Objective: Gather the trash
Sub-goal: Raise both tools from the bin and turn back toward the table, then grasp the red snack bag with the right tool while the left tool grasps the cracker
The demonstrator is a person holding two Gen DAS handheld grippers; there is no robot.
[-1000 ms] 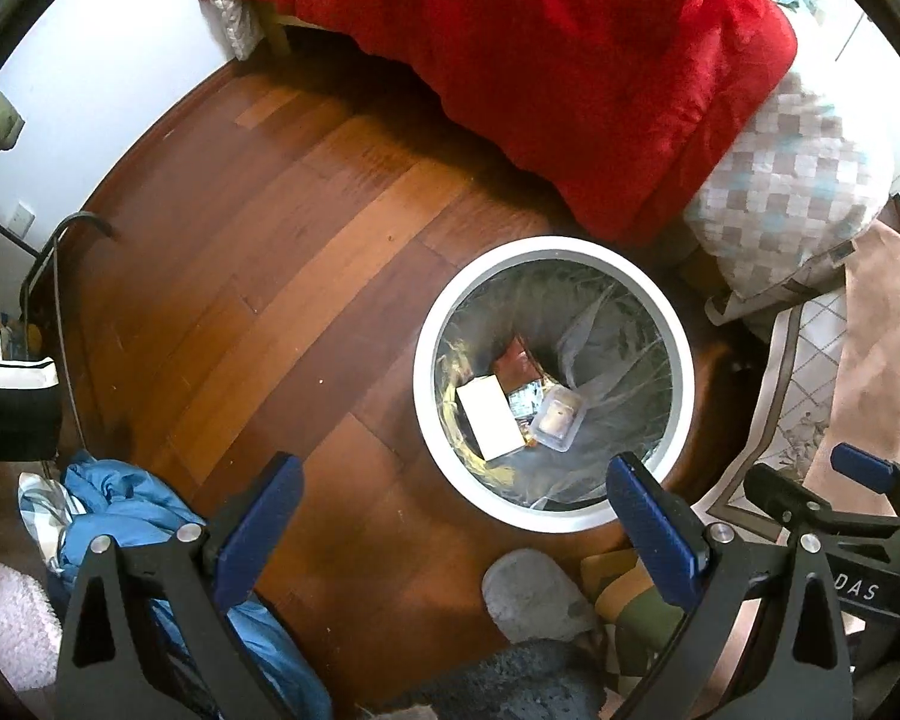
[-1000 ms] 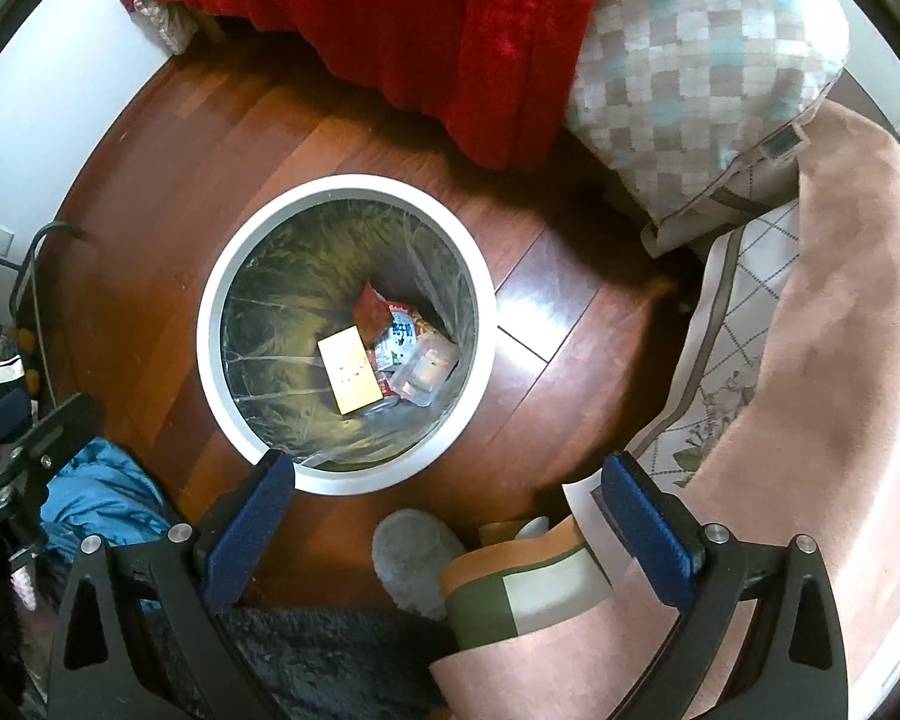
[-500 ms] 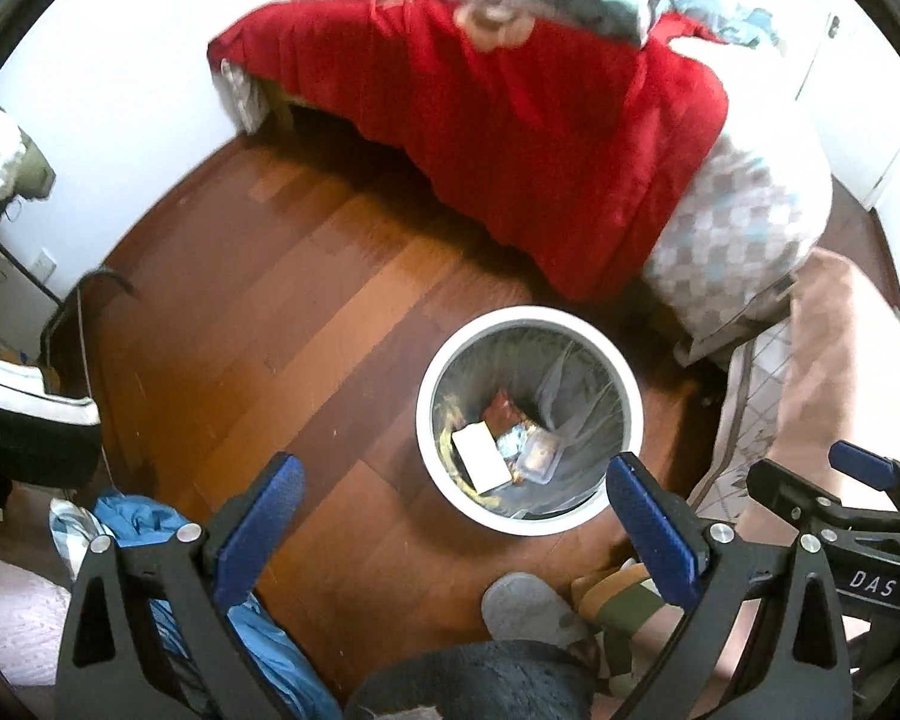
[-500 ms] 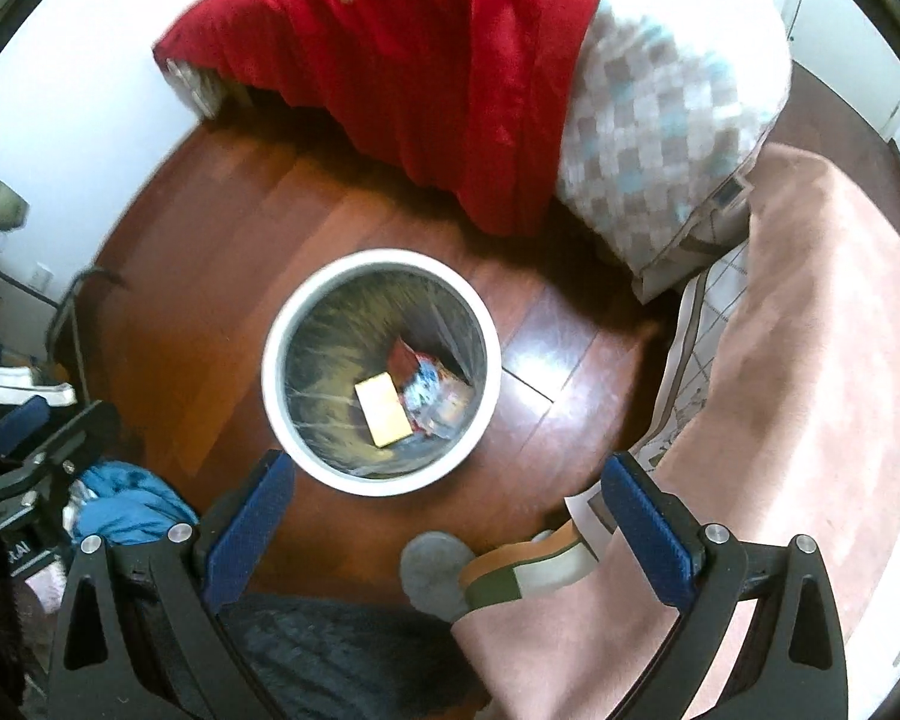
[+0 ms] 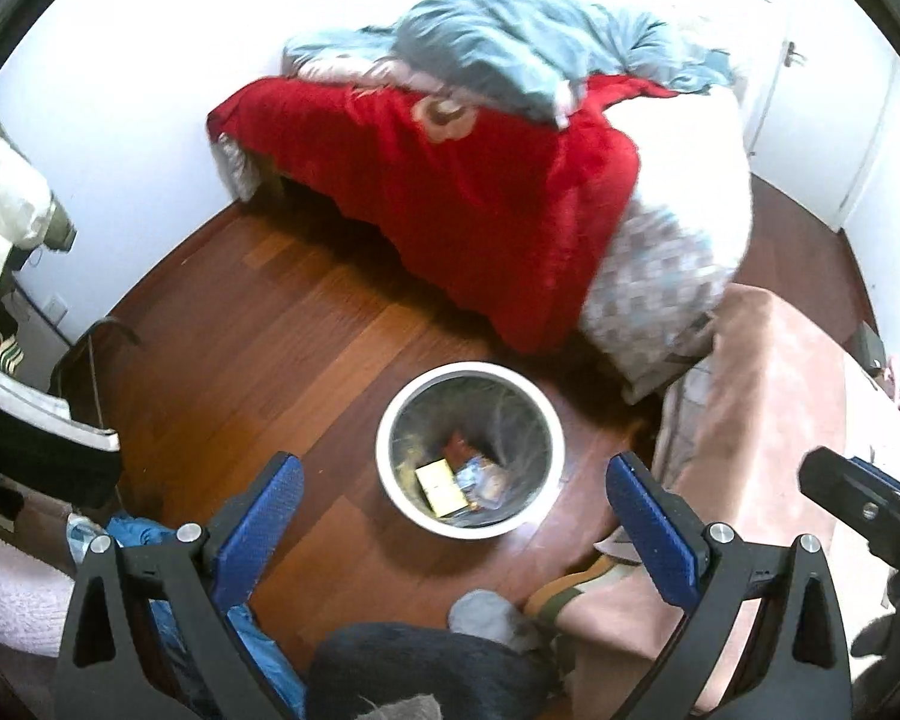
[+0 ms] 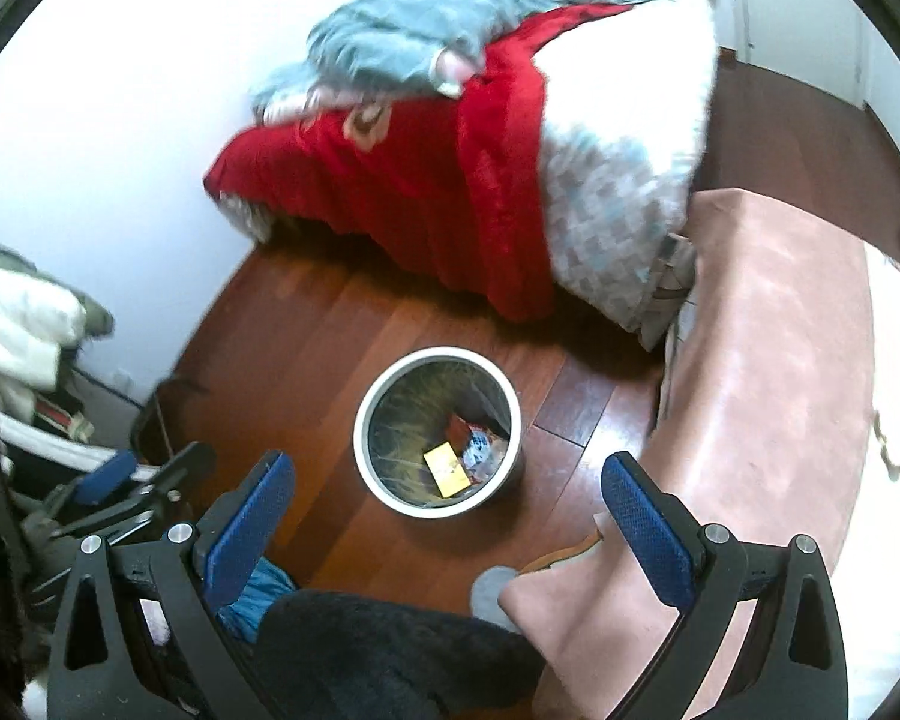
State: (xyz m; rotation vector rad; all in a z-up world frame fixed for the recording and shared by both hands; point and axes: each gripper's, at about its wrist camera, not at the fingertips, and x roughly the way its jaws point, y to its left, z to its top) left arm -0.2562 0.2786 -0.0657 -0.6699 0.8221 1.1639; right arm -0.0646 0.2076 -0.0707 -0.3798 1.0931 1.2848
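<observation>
Both held high over the white bin (image 5: 390, 483) on wood floor (image 5: 282, 360): left gripper (image 5: 453, 501) and right gripper (image 6: 447, 501) spread wide, empty. Yellow card (image 5: 441, 485) and wrappers, blurred, inside. Red blanket (image 5: 450, 192) beyond, pink rug (image 6: 768, 360) alongside.

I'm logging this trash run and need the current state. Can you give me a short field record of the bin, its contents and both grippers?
bin: round white trash bin, clear liner, upright on the wood floor
contents: yellow card, red wrapper, other small packaging
left gripper: open, empty, above the bin
right gripper: open, empty, above the bin
nearby: bed with red blanket; pink rug to the right
</observation>
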